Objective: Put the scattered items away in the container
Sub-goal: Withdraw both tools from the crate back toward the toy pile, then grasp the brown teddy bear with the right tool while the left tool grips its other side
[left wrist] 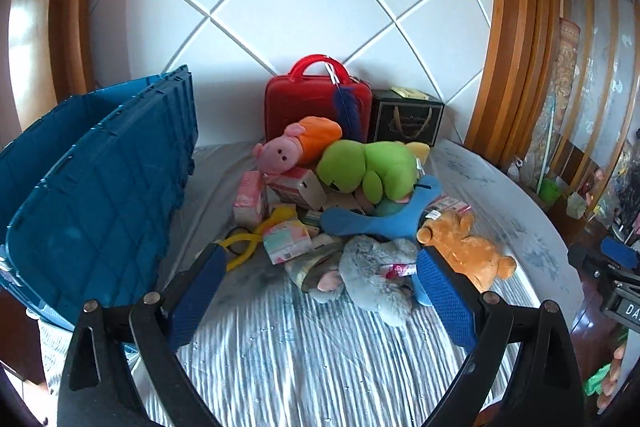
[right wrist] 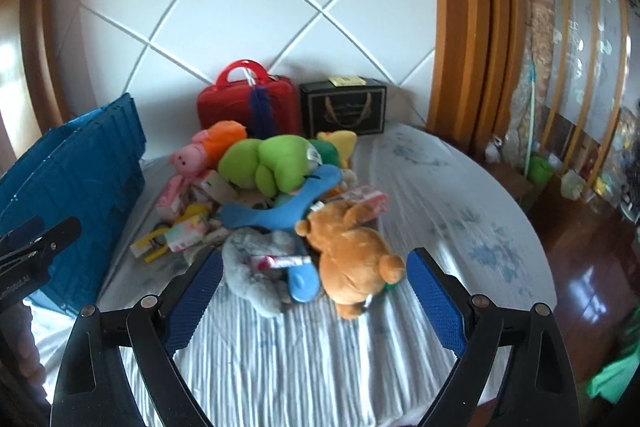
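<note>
Both grippers, left gripper (left wrist: 320, 291) and right gripper (right wrist: 314, 291), hover wide open and empty before a toy pile on the bed (right wrist: 304, 347), beside the blue crate (left wrist: 92, 195); seemingly nothing packed, the next move likely closes on the nearest brown teddy (right wrist: 352, 259)

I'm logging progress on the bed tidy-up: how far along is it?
Nothing looks done: whether the blue crate holds anything cannot be seen. In hand: nothing; left gripper and right gripper are both open. Left: the whole pile, including brown bear, grey plush and green plush.
</note>
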